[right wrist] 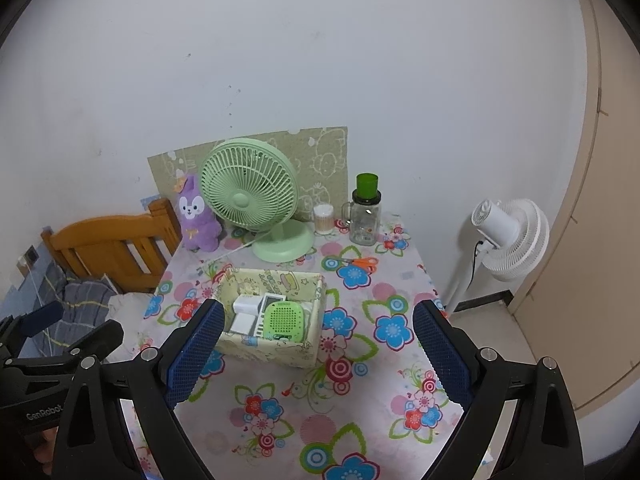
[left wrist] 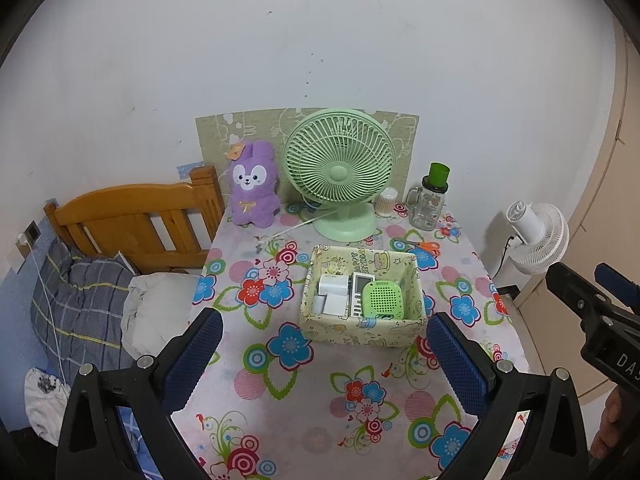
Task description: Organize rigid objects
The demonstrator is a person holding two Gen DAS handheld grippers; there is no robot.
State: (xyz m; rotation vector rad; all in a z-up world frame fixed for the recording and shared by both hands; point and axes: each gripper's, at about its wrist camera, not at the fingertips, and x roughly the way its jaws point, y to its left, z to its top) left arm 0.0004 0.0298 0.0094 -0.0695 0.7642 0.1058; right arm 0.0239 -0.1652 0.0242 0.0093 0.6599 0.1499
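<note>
A pale yellow patterned box (left wrist: 362, 330) (right wrist: 272, 350) stands mid-table. In it lie white chargers (left wrist: 333, 294) (right wrist: 245, 314), a white remote (left wrist: 359, 294) (right wrist: 266, 312) and a green perforated square device (left wrist: 383, 300) (right wrist: 287, 321). Orange-handled scissors (left wrist: 423, 245) (right wrist: 358, 262) lie on the floral tablecloth (left wrist: 312, 392) behind the box to the right. My left gripper (left wrist: 325, 354) is open and empty, above the table in front of the box. My right gripper (right wrist: 319, 350) is open and empty, also in front of the box; it shows at the left view's right edge (left wrist: 592, 300).
At the table's back stand a purple plush rabbit (left wrist: 253, 184) (right wrist: 197, 214), a green desk fan (left wrist: 340, 172) (right wrist: 256, 200), a cotton-swab jar (left wrist: 386, 201) (right wrist: 323, 219) and a glass mug with green cap (left wrist: 431, 200) (right wrist: 365, 212). A wooden bed (left wrist: 132, 224) is left, a white floor fan (right wrist: 508, 238) right.
</note>
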